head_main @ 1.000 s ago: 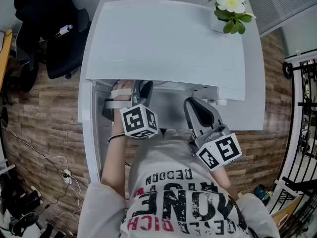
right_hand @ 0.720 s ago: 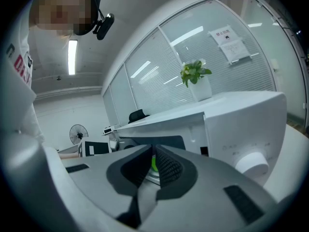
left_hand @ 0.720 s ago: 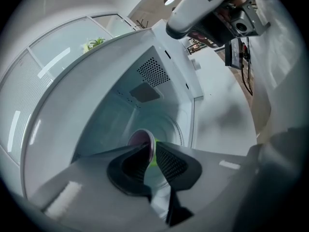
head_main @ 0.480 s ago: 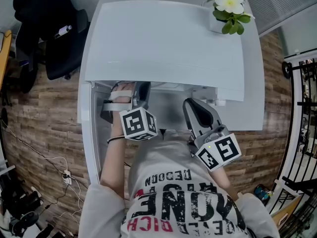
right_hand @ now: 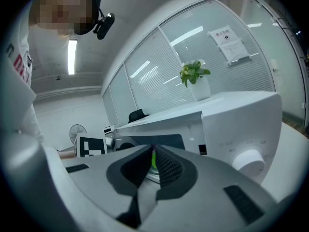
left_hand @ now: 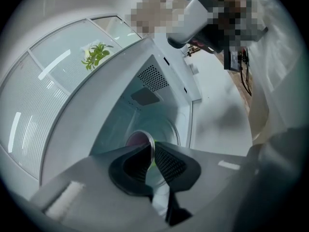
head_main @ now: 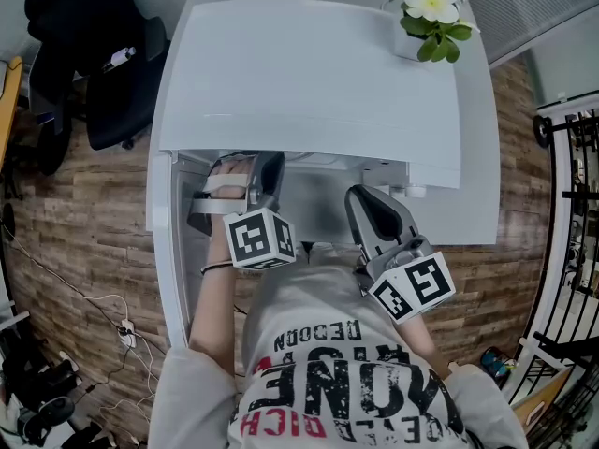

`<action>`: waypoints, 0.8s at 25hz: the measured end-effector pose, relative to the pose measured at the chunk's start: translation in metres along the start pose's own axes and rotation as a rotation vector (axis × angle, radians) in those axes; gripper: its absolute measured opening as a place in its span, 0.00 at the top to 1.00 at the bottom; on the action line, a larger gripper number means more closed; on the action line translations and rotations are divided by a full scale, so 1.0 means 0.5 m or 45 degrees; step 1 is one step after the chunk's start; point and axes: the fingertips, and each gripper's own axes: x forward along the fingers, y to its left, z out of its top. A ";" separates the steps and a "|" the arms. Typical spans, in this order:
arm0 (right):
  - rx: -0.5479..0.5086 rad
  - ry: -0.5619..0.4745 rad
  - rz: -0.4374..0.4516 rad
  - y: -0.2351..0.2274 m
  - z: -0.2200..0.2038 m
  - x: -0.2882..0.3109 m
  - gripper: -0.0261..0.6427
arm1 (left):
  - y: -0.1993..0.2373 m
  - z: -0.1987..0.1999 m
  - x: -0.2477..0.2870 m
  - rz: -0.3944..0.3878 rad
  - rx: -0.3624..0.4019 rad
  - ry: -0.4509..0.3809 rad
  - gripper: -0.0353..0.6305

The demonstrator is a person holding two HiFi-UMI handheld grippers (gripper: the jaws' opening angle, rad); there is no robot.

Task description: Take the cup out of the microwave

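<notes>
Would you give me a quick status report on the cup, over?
Left gripper just closed on cup rim, cup inside microwave. Right gripper shut, empty, outside. Nothing seen blocking the way out.

Potted white-flowered plant (head_main: 430, 12) at one o'clock; black office chair (head_main: 98, 73) at ten; power strip (head_main: 125, 331) at eight, on wood floor (head_main: 84, 223).

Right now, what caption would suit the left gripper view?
Left tool, jaws just closing, pinches the cup inside the microwave.
</notes>
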 end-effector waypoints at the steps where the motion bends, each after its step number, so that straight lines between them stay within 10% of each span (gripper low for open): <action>1: 0.000 -0.001 0.000 0.000 0.000 -0.001 0.92 | 0.000 0.001 -0.003 0.003 -0.002 -0.002 0.89; 20: -0.002 -0.015 0.016 0.004 -0.001 -0.026 0.92 | -0.015 0.010 -0.052 0.018 -0.070 -0.014 0.89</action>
